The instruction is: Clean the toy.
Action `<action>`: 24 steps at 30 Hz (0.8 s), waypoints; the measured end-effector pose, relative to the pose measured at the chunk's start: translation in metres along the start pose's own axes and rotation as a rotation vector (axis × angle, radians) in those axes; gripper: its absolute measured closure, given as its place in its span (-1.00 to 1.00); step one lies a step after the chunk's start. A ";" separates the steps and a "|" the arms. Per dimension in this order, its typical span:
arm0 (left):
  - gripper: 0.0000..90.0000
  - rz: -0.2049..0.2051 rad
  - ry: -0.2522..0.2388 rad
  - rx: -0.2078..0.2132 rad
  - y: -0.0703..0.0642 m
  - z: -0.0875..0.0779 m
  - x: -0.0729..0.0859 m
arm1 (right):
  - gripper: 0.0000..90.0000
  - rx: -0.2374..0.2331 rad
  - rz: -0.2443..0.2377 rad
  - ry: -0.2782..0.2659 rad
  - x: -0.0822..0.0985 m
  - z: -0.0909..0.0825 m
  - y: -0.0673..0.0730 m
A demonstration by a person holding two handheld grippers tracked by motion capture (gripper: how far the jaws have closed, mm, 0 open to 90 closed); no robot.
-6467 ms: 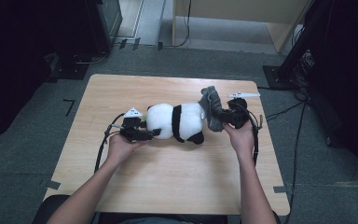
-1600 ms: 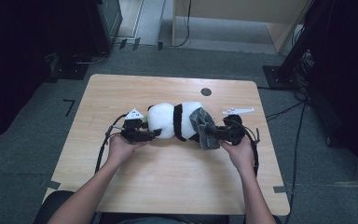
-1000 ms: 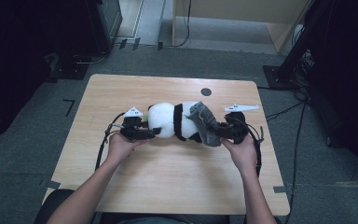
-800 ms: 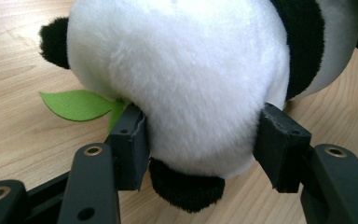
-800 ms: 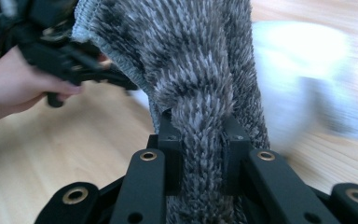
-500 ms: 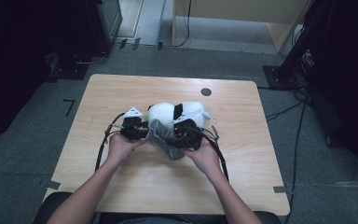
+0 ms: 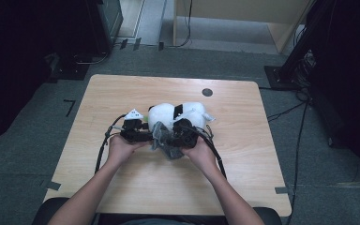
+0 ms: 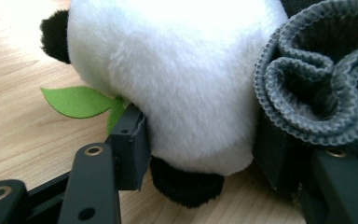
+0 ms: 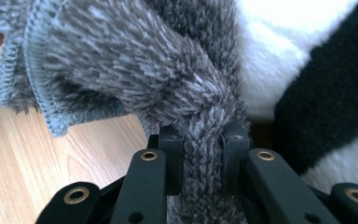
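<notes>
A black-and-white panda plush (image 7: 178, 112) lies in the middle of the wooden table (image 7: 122, 93). My left gripper (image 7: 145, 136) is shut on the plush's white left end (image 8: 182, 84), where a green felt leaf (image 8: 74, 100) sticks out by one pad. My right gripper (image 7: 171, 139) sits just right of the left one, in front of the plush. It is shut on a bunched strip of the grey fuzzy cloth (image 9: 144, 70). The cloth (image 7: 161, 136) hangs between the two grippers, and its ribbed edge (image 8: 317, 93) rests against the plush and the left gripper's far jaw.
A small dark round spot (image 7: 207, 92) marks the table's far side. Black cables (image 7: 104, 145) loop from the grippers across the tabletop. Dark stands and floor cables (image 7: 295, 70) are off the table's right rear corner.
My right hand has carried the grey cloth leftward and down, from the plush's right end to its front, close beside the left gripper. The left hand has stayed put.
</notes>
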State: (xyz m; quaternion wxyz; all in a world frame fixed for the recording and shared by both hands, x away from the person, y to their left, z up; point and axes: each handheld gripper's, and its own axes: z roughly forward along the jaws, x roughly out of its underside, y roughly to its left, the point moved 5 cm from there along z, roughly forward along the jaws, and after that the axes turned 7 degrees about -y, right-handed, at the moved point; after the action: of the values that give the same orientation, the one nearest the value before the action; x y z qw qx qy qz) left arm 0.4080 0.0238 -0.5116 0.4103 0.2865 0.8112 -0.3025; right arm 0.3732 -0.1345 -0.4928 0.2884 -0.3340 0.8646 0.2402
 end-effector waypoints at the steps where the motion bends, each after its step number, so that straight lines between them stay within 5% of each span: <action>1: -0.08 -0.001 0.001 0.000 0.000 0.000 0.000 | 0.69 0.008 -0.005 0.001 0.000 -0.002 -0.001; 24: -0.08 -0.022 0.020 0.006 0.002 0.001 -0.002 | 0.67 0.046 0.125 -0.036 0.028 -0.057 -0.039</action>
State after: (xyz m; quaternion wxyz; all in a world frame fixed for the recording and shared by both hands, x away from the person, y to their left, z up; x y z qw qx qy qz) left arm 0.4110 0.0235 -0.5106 0.3981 0.2820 0.8173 -0.3066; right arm 0.3646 -0.2074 -0.4791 0.2956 -0.2683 0.8838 0.2440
